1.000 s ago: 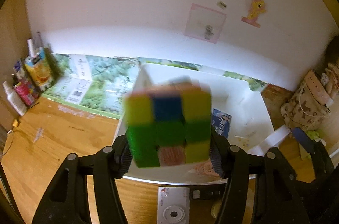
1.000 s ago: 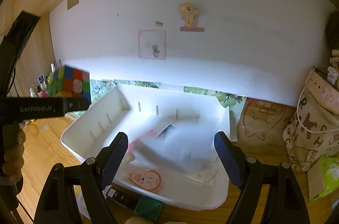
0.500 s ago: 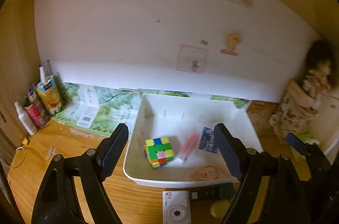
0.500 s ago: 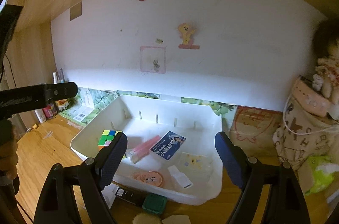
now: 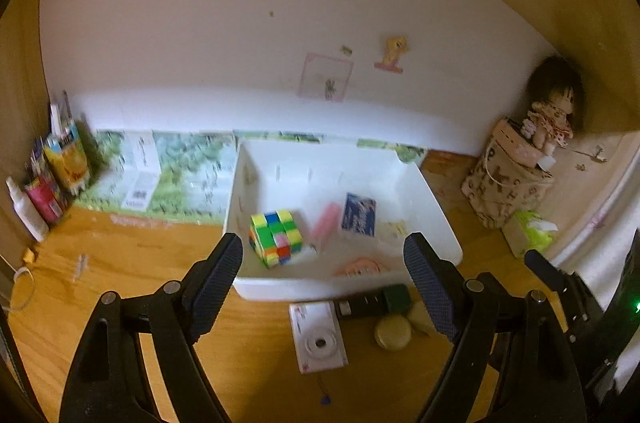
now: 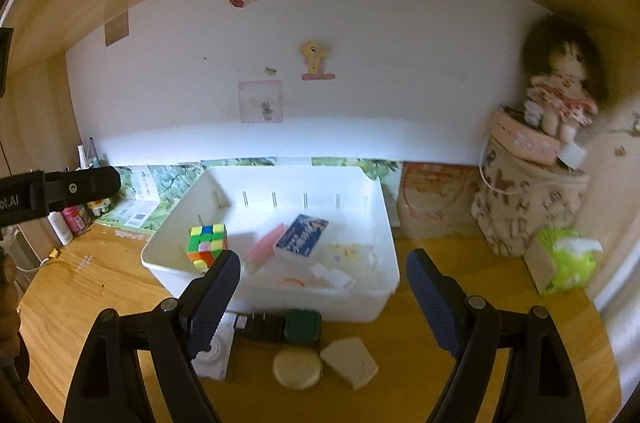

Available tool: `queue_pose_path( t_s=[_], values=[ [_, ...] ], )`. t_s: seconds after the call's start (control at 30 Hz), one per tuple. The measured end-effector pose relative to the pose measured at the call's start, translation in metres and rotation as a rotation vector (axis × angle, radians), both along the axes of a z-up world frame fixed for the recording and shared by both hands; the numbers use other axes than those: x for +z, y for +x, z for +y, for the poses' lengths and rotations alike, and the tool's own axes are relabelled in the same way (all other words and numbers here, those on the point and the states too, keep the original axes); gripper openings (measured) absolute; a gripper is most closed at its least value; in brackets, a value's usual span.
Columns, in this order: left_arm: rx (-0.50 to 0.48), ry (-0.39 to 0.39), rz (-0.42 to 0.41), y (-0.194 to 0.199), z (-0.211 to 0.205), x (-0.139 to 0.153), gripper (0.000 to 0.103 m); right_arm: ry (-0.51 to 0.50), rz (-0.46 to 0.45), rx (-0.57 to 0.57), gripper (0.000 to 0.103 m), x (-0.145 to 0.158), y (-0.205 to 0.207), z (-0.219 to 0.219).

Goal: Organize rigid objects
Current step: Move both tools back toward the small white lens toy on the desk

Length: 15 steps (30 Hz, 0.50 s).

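While the puzzle cube [image 5: 276, 238] lies tilted in the near-left part of the white bin [image 5: 436, 191], both tools hang back over the bench [image 5: 120, 263] with nothing in them; the left gripper [image 5: 323, 283] has its jaws wide apart, and so has the right gripper [image 6: 323, 297]. Inside the bin, right of the cube, lie a pink bar [image 5: 326, 226] and a blue card [image 5: 359, 214], with a few smaller, blurred bits toward the near wall. Outside the bin, just in front of its near wall, four things wait on the wood: a white camera [image 5: 318, 337], a black and green block [image 6: 280, 327], a round tan puck [image 6: 297, 367] and a pale wedge [image 6: 349, 363].

By my reading the cube's step is done, and the step in hand is choosing the next piece; the right gripper looks better placed for the puck or the wedge, which sit almost between its jaws; the move calls for a low descent, jaws astride one piece only, since the puck and wedge lie close together and the block nearly touches the bin.
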<state>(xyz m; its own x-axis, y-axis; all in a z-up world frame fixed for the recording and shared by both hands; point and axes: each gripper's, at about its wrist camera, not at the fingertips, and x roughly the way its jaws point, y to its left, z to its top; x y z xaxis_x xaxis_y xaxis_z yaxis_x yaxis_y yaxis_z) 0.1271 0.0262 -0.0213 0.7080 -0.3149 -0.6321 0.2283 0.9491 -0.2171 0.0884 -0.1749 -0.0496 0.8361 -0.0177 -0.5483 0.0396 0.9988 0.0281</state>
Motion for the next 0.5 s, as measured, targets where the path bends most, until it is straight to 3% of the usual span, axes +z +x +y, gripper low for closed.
queue_pose_path(
  t_s=[0.13, 0.5],
  values=[
    [-0.027, 0.025, 0.041, -0.004, 0.001, -0.010, 0.085, -0.001, 0.013, -0.042, 0.085, -0.008, -0.017, 0.003],
    [-0.060, 0.085, 0.267, 0.000, -0.003, -0.065, 0.085, 0.033, 0.082, -0.122, 0.086, -0.049, -0.047, 0.002]
  ],
)
